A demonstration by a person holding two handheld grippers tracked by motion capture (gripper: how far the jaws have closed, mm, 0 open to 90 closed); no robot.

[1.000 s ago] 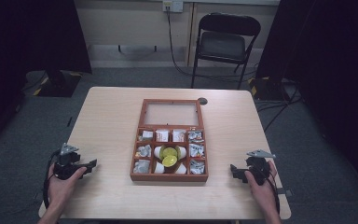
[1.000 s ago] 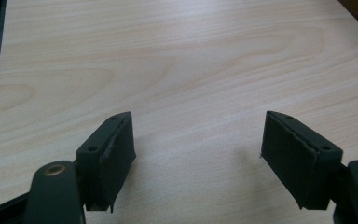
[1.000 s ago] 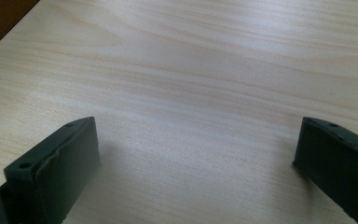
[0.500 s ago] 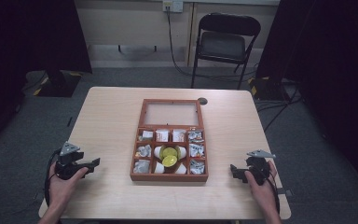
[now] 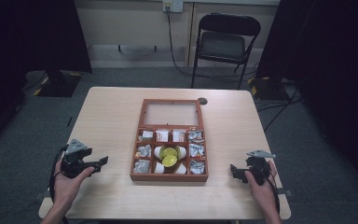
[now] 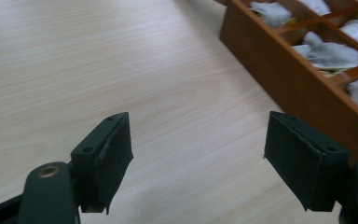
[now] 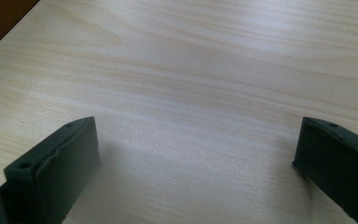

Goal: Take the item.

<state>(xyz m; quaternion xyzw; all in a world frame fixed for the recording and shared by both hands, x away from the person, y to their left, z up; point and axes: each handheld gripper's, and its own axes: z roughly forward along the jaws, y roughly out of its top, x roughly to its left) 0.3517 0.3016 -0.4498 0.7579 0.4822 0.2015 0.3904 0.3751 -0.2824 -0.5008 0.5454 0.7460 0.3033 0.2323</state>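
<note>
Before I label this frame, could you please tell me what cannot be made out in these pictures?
- High view: the small packets in the brown wooden compartment box are too small to read.
- High view: the yellow-green round objects in its middle are too small to identify.
- Left gripper view: the box runs off the right and top edges.
- Right gripper view: a dark brown corner is cut off top left.

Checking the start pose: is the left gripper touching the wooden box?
Apart. The high view shows bare table between the left gripper and the wooden box.
</note>
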